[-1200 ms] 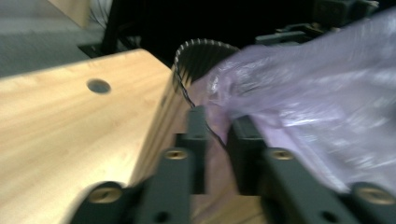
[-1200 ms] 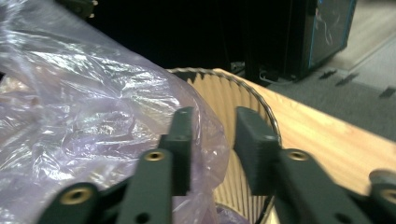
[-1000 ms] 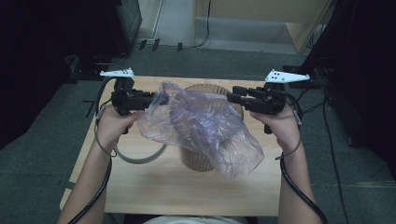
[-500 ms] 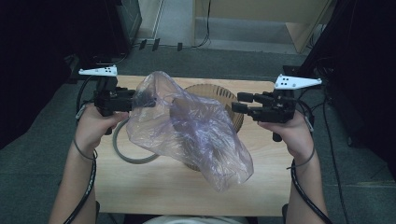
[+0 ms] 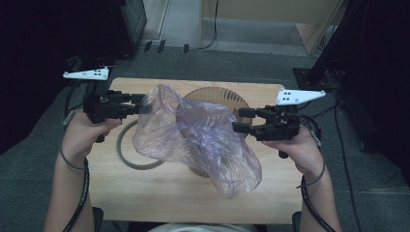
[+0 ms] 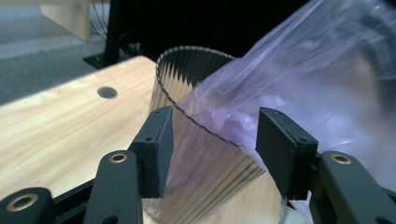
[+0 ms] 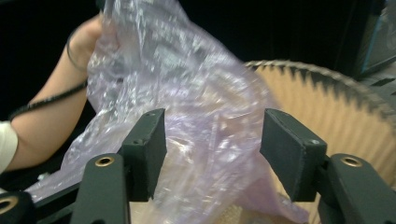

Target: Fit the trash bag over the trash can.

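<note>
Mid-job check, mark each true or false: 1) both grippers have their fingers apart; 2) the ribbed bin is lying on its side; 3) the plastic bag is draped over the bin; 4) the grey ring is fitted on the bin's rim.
1) True. The left gripper and the right gripper both show a wide gap between their fingers in their own views.
2) False. The ribbed bin stands upright on the table, its open mouth up.
3) True. The plastic bag, clear with a purple tint, covers much of the bin's mouth and hangs down its near side.
4) False. The grey ring lies flat on the table beside the bin, on the left gripper's side.
</note>
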